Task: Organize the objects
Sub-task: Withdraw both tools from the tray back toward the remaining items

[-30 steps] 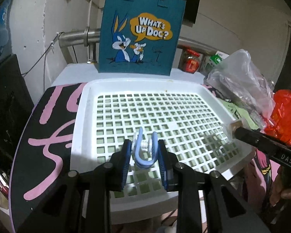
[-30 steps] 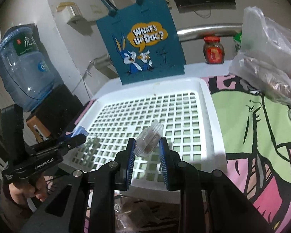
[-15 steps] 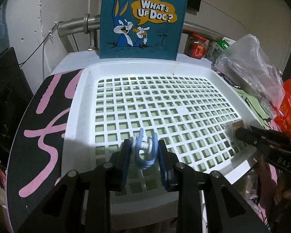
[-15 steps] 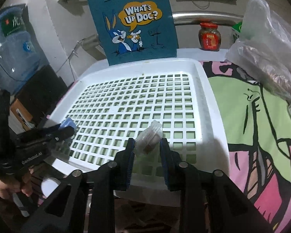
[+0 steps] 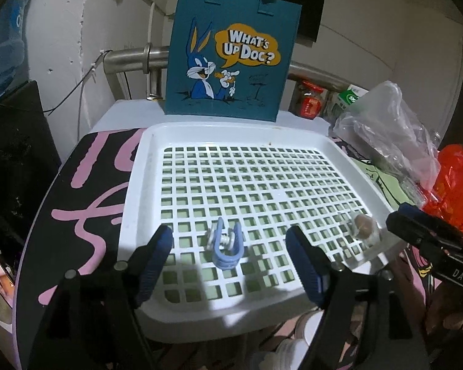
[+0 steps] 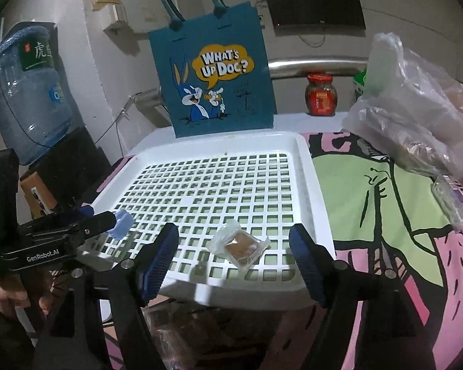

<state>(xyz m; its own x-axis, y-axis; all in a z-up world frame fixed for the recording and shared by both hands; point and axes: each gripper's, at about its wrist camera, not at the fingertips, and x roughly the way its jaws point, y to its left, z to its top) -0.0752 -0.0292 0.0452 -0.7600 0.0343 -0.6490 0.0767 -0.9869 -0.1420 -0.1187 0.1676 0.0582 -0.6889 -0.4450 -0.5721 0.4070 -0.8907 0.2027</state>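
- Left wrist view: my left gripper (image 5: 230, 259) has just been opening, and its jaws now stand wide with the blue clip (image 5: 224, 245) lying loose between them on the white grid tray (image 5: 139, 185), touching neither pad.
- Left wrist view: to finish this release well I would draw straight back and up along the fingers, so neither pad brushes the clip and flicks it across the grid.
- Left wrist view: the clip sits near the tray's front rim, with open grid behind it. The blue tote bag (image 5: 231, 55) stands against the far rim, and the clear plastic bag (image 5: 382, 129) and red bag (image 5: 453, 185) crowd the right side, so backward is my freest way out.
- Right wrist view: my right gripper (image 6: 234, 262) has also just been opening. Its jaws are spread, and the wrapped brown snack (image 6: 239, 245) lies flat on the tray between them, free of both pads.
- Right wrist view: the wrapper is thin and crinkly, and I cannot quite tell whether a corner pokes into a grid hole, so I would lift clear before swinging sideways.
- Right wrist view: the snack is close to the tray's front right corner, just inside the rim. The patterned cloth to the right offers room up to the plastic bags, while the other gripper holds the near-left corner, so I would keep my two hands apart.
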